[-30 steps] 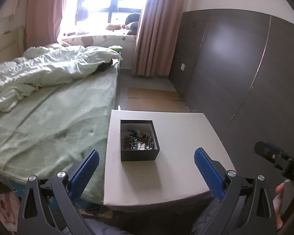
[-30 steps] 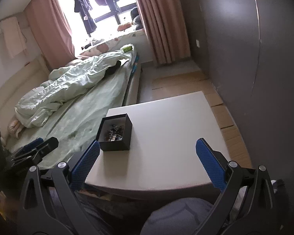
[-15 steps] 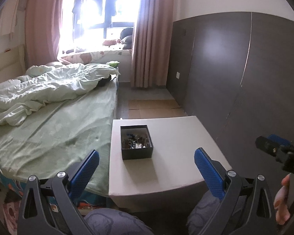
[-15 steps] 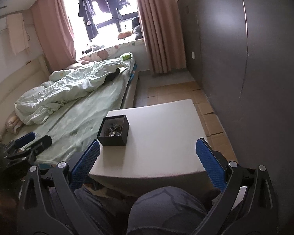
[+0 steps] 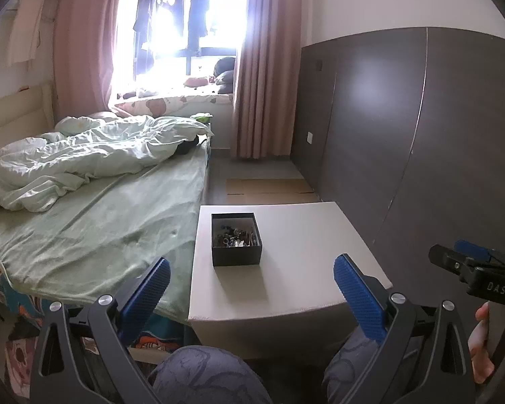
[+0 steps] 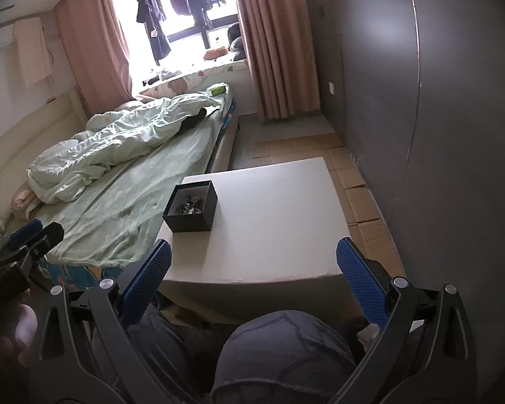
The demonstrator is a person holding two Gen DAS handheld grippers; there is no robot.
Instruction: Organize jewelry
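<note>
Both tools parked short of the table [image 5: 296, 289], over the knees, well apart from the target. Left gripper [image 5: 250, 286] spread wide, nothing between the blue pads [image 5: 358, 298]; right gripper [image 6: 252, 269] likewise wide and empty. Black box [image 5: 236, 239] open-topped, sitting on the table's left half toward the bed [image 5: 94, 222], with a tangle of small jewelry [image 5: 235, 235] on its floor; pieces too small to sort by type from here. From the left tool: box dead ahead, nearly on the centreline, just slightly left of centre between the fingers. From the right tool: box ahead but clearly off to the left, beyond the line of the left finger, seen corner-on. Judged nearer and better aligned for the left hand: a straight push forward and down into the opening. Right would need a diagonal reach across. Box near square, so no long axis worth aligning to; sides roughly parallel to the table edges as seen by the left camera. Rest of tabletop ahead of the right tool looks usable as a laydown area. Likely risk: walls of the box limiting finger spread on entry.
</note>
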